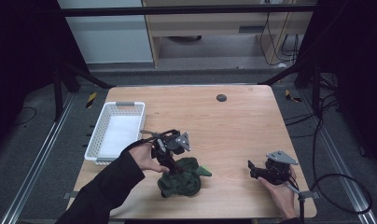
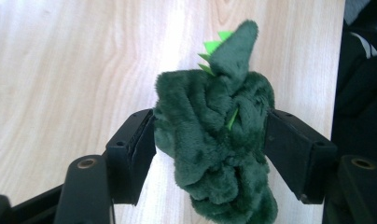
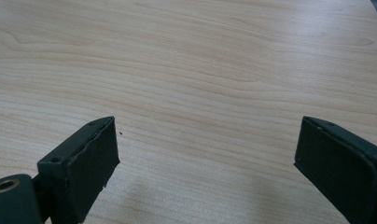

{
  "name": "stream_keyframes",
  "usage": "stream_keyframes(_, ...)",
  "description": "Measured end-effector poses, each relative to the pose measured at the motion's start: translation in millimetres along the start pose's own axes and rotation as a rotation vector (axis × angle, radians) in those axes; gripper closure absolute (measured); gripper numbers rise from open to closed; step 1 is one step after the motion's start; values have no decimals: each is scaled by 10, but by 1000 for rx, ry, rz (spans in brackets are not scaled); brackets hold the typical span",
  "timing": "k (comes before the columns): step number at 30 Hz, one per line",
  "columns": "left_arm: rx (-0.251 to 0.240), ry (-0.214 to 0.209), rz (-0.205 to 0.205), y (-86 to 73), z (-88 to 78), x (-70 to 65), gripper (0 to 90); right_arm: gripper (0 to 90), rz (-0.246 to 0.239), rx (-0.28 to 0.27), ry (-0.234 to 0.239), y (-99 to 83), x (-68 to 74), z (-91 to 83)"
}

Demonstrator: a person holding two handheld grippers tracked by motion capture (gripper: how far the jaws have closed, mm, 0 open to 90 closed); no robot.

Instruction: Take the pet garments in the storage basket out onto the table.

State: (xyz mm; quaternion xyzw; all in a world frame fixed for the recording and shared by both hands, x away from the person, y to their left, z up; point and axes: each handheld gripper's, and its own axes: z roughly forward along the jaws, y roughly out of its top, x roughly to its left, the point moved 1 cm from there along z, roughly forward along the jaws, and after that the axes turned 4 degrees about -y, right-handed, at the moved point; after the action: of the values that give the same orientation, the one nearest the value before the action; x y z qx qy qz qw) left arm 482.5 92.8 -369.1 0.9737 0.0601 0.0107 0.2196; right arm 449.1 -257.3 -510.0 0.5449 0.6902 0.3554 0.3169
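Observation:
A dark green plush toy [image 1: 183, 181] with bright green spikes lies crumpled at the front middle of the wooden table [image 1: 233, 130]. My left gripper [image 1: 171, 168] points down into it. In the left gripper view the jaws press the plush toy [image 2: 214, 144] from both sides, so the left gripper [image 2: 210, 135] is shut on it. My right gripper [image 1: 253, 169] rests low at the front right of the table, away from the toy. In its own view the right gripper [image 3: 205, 154] stands wide open over bare wood.
A white plastic basket [image 1: 99, 128] sits at the table's left edge, just beyond my left hand. A small black round disc [image 1: 221, 97] lies near the far edge. Cables trail on the floor at the right [image 1: 336, 182].

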Motion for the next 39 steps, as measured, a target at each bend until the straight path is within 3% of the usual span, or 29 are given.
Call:
stream_keyframes(9, -152, 101, -99, -126, -152, 31, 317, 61, 1, 0, 0, 0, 0, -2)
stream_keyframes(16, -347, 180, -224, -355, -273, 24, 315, 60, 3, 1, 0, -1, 1, -2)
stream_keyframes(21, -478, 272, -320, -536, -329, 3, 324, 60, 3, 0, -1, -1, -2, -2)
stream_keyframes(30, -599, 420, -438, -830, -315, -95, 367, 60, 6, 1, 0, -3, -2, -2)
stream_keyframes(36, -687, 497, -511, -1046, -347, -178, 408, 59, 8, 1, 1, -4, 0, -4)
stream_keyframes(39, -700, 523, -548, -1159, -337, -216, 427, 59, 12, 0, 2, -3, -4, -3)
